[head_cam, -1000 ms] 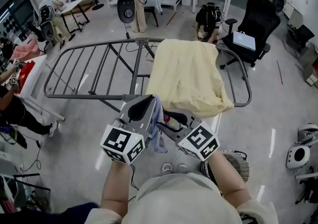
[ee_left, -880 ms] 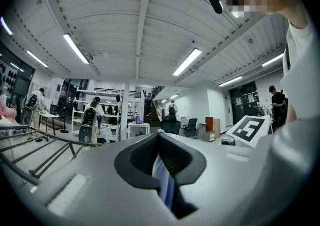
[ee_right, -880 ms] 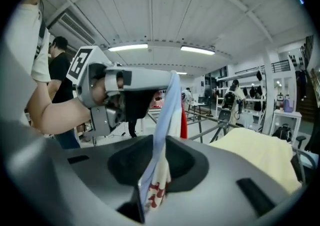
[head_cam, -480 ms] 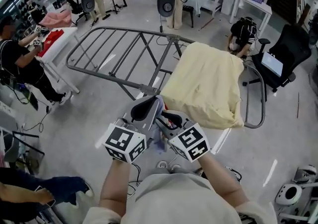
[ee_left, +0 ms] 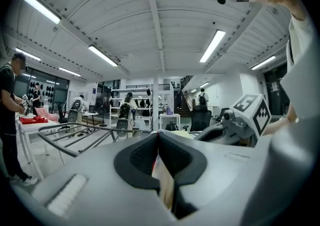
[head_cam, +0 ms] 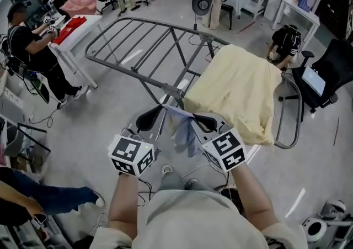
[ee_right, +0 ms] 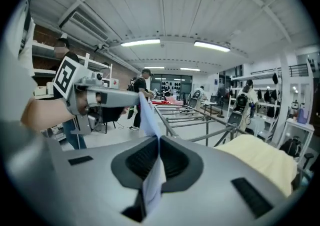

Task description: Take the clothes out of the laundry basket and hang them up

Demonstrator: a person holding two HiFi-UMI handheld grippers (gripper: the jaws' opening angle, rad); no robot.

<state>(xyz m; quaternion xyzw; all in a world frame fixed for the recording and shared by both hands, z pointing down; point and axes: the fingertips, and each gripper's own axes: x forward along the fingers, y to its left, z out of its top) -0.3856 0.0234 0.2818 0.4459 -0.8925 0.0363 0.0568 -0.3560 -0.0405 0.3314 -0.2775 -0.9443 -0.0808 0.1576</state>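
Drying rack is standing open in front of the person, left rails bare, and it is sitting more to the left of the head view than a second ago as the person turns. Yellow sheet is already draped over its right end. The pale blue garment is out of the basket and hanging in the air just short of the rack, no longer bunched between the tools: its top edge is now running taut from one to the other. Left gripper is staying fully closed on one end of that edge. Right gripper has just been closing and its jaws are now pinching the other end, cloth showing between the pads. The two tools are also sitting further apart than before. My read: the second grip is made, the spreading is under way, and draping over the bare rails comes next. Basket itself I'm not seeing.
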